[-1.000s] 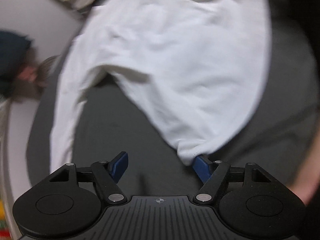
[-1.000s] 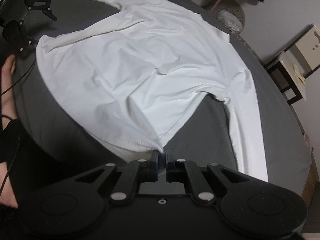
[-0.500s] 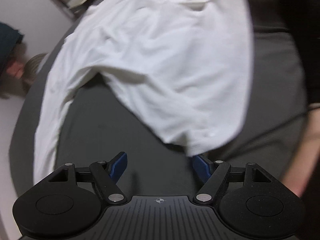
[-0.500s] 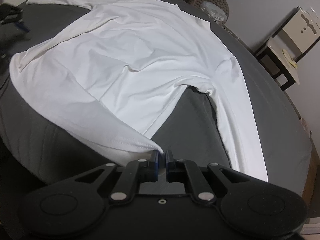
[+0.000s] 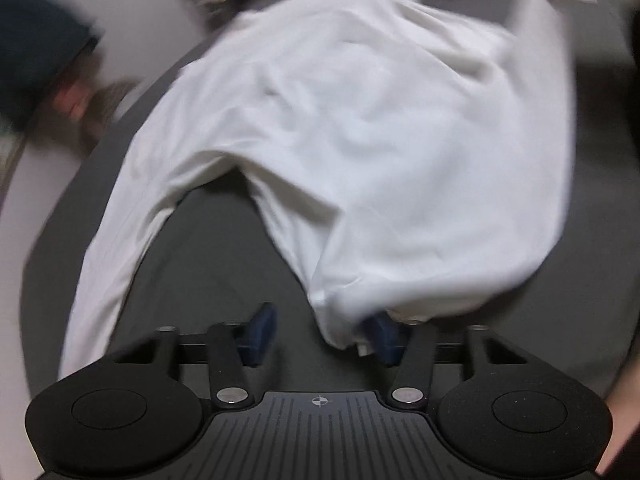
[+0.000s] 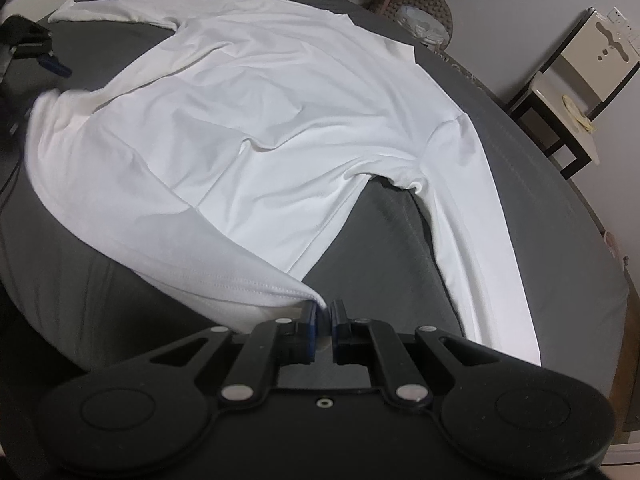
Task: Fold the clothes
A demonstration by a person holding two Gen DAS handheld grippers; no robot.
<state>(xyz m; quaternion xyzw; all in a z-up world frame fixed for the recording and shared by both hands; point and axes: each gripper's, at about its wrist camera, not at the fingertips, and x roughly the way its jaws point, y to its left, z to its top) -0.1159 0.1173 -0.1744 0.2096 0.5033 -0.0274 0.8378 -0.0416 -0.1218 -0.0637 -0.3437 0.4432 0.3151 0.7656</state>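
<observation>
Closing our left gripper [image 5: 322, 334] toward the white shirt [image 5: 380, 140] hem at lower centre (still parted, narrower than before); our right gripper [image 6: 323, 322] stays pinching the opposite corner, readying a fold.

One white shirt [image 6: 256, 128] with two long sleeves lies on one grey bed [image 6: 400, 248]; beside the bed, one small table [image 6: 576, 92].

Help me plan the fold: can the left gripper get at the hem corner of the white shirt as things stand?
Probably yes. The left gripper is open, and the white shirt's hem corner hangs between its fingers, against the right-hand pad; nothing blocks it. The view is blurred, though.
</observation>
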